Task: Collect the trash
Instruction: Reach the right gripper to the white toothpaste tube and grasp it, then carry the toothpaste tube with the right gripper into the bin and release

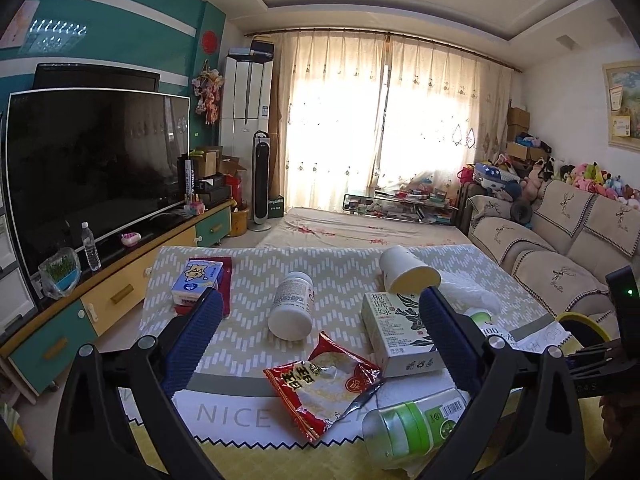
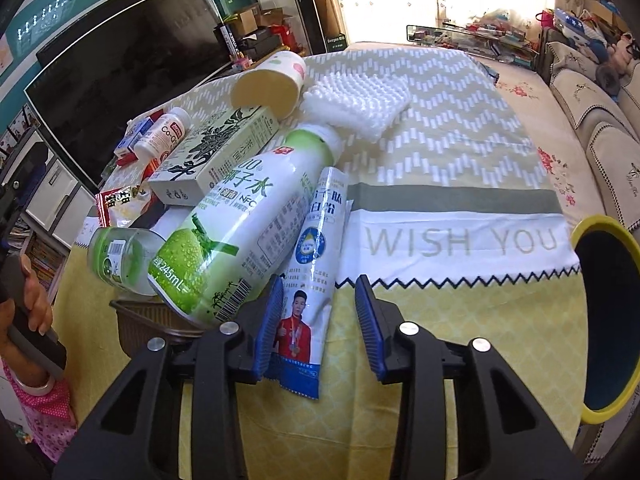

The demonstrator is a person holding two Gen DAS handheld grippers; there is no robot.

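Observation:
Trash lies on a table under a patterned cloth (image 2: 440,128). My right gripper (image 2: 320,284) points down at a long white sachet (image 2: 316,240) that lies between its blue pads; the left pad is at the sachet's edge and the right pad stands apart, so it is open. Beside the sachet lie a coconut water bottle (image 2: 240,224) and a small clear bottle (image 2: 120,256). My left gripper (image 1: 320,300) is wide open and holds nothing. Ahead of it lie a red snack wrapper (image 1: 324,384), a white pill bottle (image 1: 292,306), a tea box (image 1: 400,332) and a tipped paper cup (image 1: 406,270).
A yellow-rimmed bin (image 2: 592,222) stands at the table's right end. A brown basket (image 2: 152,320) sits under the coconut bottle at the near edge. White foam padding (image 2: 360,100) lies behind the cup. A television (image 1: 96,160) is left, a sofa (image 1: 560,248) right.

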